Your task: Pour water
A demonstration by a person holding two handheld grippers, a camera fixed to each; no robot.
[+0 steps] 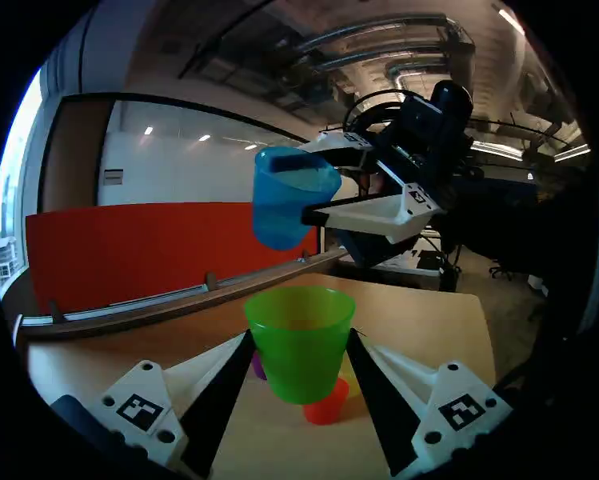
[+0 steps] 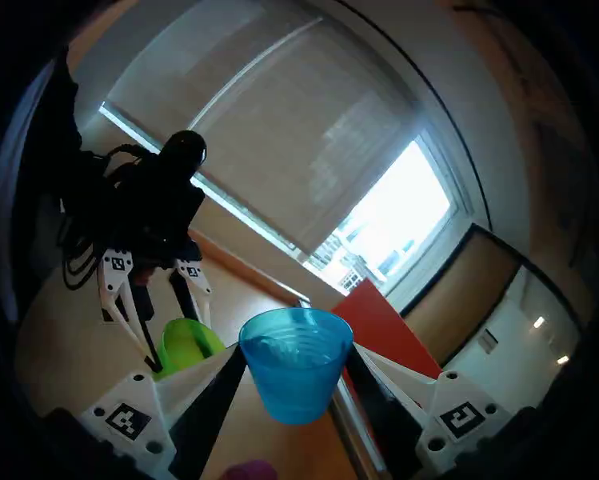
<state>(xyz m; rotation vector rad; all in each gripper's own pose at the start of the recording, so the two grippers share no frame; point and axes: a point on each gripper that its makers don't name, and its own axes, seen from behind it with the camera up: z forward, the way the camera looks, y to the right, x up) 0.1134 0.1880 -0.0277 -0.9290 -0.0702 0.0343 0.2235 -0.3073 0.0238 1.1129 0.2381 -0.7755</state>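
Observation:
In the left gripper view my left gripper [image 1: 301,360] is shut on a green cup [image 1: 301,340], held upright above the wooden table [image 1: 427,316]. Higher up and behind it, the right gripper [image 1: 319,188] holds a blue cup [image 1: 287,196], tilted towards the green one. In the right gripper view my right gripper [image 2: 295,364] is shut on that blue cup [image 2: 295,372], whose inside looks watery. The green cup [image 2: 185,344] sits lower left there, between the left gripper's fingers [image 2: 151,364].
Small cups lie on the table under the green cup: an orange one [image 1: 327,406], a purple one [image 1: 257,366] and a yellow one [image 1: 349,384]. A red partition [image 1: 139,248] stands behind the table's rail. A purple cup [image 2: 247,470] shows at the bottom edge.

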